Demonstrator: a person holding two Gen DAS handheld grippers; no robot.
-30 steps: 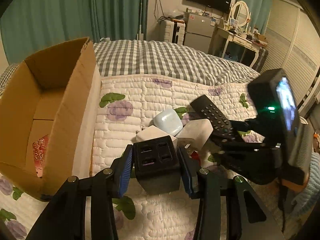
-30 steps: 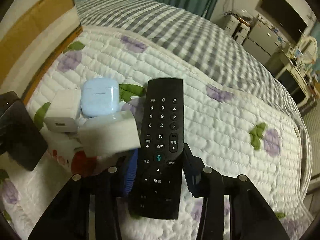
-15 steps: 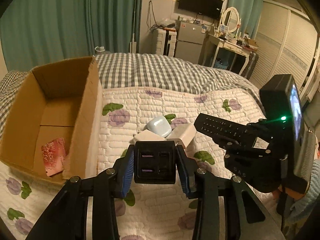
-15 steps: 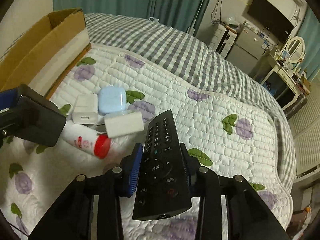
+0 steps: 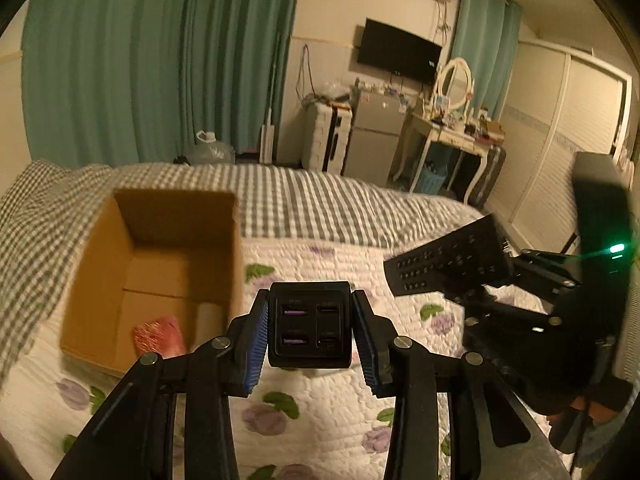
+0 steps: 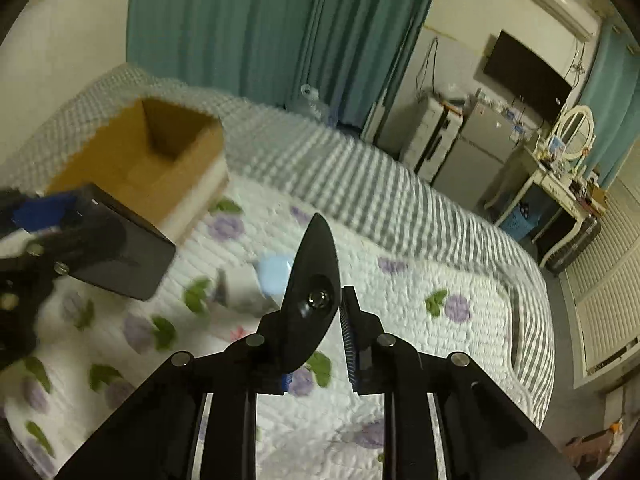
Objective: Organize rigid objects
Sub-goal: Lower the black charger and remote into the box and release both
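Note:
A black multi-port charger point(image 5: 308, 344) hangs above the quilt with my left gripper point(image 5: 309, 308) shut on its two sides. The open cardboard box point(image 5: 100, 264) lies down and to the left of it, with a red packet point(image 5: 158, 336) on its floor. My right gripper point(image 6: 316, 320) has its jaws closing on the black remote point(image 6: 314, 264), which stands on edge between them, off the bed. In the left wrist view the remote point(image 5: 444, 264) sticks out at the right. A light-blue earbud case point(image 6: 274, 272) and a white charger point(image 6: 240, 288) lie blurred on the quilt below.
The white flowered quilt point(image 5: 320, 420) covers the near bed and a grey checked blanket point(image 5: 320, 200) the far part. Beyond the bed stand teal curtains point(image 5: 160, 60), a small fridge point(image 5: 372, 136), a dressing table point(image 5: 452, 136) and a wall TV point(image 5: 400, 52).
Both grippers have risen well above the quilt with the charger and the remote. The remote has turned from flat onto its edge in the right jaws. The box now shows from higher up.

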